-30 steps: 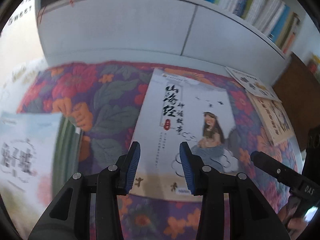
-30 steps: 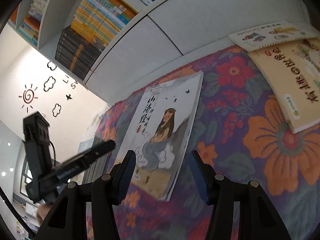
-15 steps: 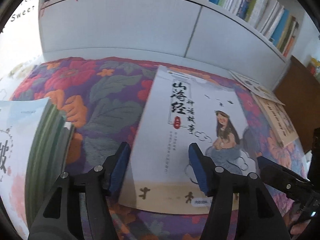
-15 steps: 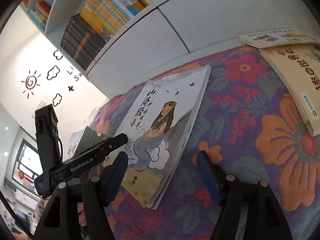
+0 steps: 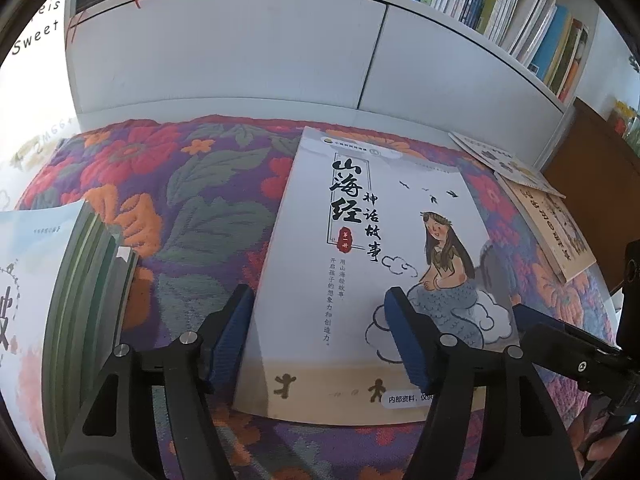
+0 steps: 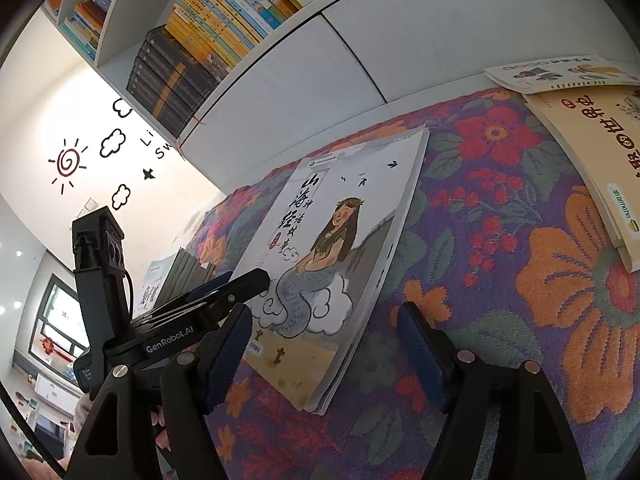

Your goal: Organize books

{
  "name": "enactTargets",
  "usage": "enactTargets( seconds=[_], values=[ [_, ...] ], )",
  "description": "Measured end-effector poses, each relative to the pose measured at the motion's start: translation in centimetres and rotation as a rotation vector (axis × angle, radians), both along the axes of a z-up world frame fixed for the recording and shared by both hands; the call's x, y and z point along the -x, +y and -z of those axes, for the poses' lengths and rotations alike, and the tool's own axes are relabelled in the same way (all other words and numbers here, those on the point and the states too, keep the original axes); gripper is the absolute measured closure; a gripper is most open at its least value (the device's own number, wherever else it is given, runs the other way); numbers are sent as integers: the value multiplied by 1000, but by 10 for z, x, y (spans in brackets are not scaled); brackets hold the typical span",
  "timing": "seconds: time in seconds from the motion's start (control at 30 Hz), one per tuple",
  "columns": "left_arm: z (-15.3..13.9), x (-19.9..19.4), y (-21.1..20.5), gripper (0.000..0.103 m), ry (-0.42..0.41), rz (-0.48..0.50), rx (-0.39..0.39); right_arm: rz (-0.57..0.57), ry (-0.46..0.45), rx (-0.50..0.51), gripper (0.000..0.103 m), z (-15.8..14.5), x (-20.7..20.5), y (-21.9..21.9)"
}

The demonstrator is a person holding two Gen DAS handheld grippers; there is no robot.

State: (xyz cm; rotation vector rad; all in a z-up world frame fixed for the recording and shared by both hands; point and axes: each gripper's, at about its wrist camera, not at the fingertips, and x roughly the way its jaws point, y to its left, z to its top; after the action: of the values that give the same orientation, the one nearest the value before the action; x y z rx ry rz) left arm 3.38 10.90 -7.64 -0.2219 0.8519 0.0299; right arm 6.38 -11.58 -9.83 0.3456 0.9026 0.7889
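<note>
Both grippers, left [image 5: 320, 336] and right [image 6: 324, 344], jaws just opened and empty, flank the book [image 5: 372, 264]; next, close on its edges.

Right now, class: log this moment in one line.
left gripper: open, just widened, over mermaid book | right gripper: open, widened, straddling book's edge | book flat on floral cloth

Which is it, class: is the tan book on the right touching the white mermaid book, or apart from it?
Apart. In the right wrist view, flowered cloth shows between the white mermaid book and the tan book.
</note>
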Motion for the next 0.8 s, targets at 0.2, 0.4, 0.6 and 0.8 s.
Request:
enactTargets(
  seconds=[0.2, 0.4, 0.6, 0.8],
  values=[
    [0, 0, -1, 37, 1, 0, -4, 1, -1, 2, 29, 0, 1, 0],
    [0, -1, -1, 37, 1, 0, -4, -2, -3, 7, 28, 0, 1, 2],
    [0, -1, -1, 36, 1, 0, -5, -1, -3, 7, 28, -1, 2, 2],
    [1, 0, -2, 34, 2, 3, -9, -2, -3, 7, 28, -1, 2, 2]
  ],
)
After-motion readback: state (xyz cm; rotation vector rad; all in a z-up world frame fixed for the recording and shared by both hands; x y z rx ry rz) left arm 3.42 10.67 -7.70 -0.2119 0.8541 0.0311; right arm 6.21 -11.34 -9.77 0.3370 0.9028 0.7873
